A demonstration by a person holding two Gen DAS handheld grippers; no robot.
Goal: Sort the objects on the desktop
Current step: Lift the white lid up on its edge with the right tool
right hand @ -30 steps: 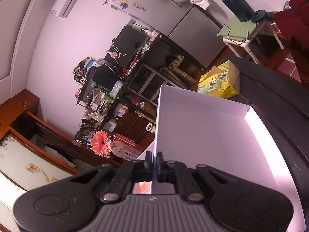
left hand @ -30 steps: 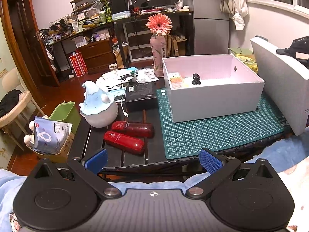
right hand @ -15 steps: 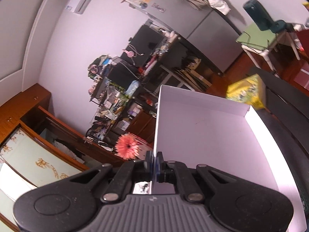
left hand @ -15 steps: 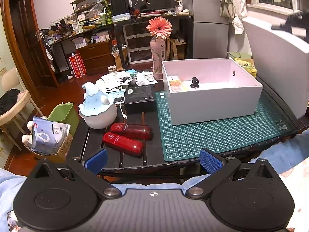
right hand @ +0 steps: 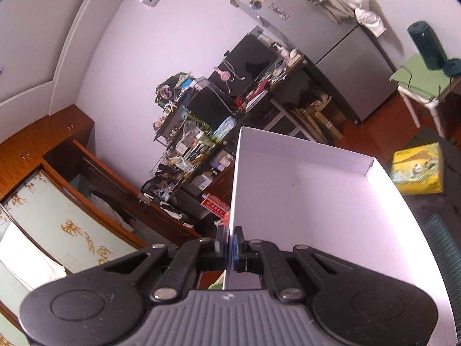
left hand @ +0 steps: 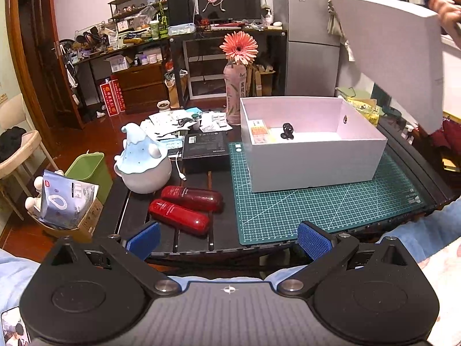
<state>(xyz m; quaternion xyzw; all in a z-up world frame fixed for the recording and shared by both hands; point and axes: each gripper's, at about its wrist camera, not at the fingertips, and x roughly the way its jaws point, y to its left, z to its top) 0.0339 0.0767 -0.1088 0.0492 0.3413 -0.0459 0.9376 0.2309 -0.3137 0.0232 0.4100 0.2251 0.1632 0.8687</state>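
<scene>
**Lid Held Aloft, Box Open on the Mat**

The right gripper (right hand: 229, 242) was pinched tight on one side wall of the white box lid (right hand: 311, 201), its blue pads pressed against the thin card from both sides. The lid was tilted, its hollow inside facing the right wrist camera. From the left wrist view the same lid (left hand: 397, 57) hung high at the upper right, well above the table, with a hand (left hand: 449, 14) at its top edge.

The left gripper (left hand: 229, 239) hovered over the near edge of the table with its blue pads spread wide and nothing between them.

On the green cutting mat (left hand: 317, 204) stood the open white box (left hand: 311, 158). Inside, at its left end, lay an orange-and-white packet (left hand: 259, 131) and a small black object (left hand: 287, 131), too small to identify, perhaps a clip. Left of the mat lay two red cases (left hand: 184, 207) side by side, touching, with a pale blue figure (left hand: 142, 161) just behind them and a black box (left hand: 207, 147) beside it.
</scene>
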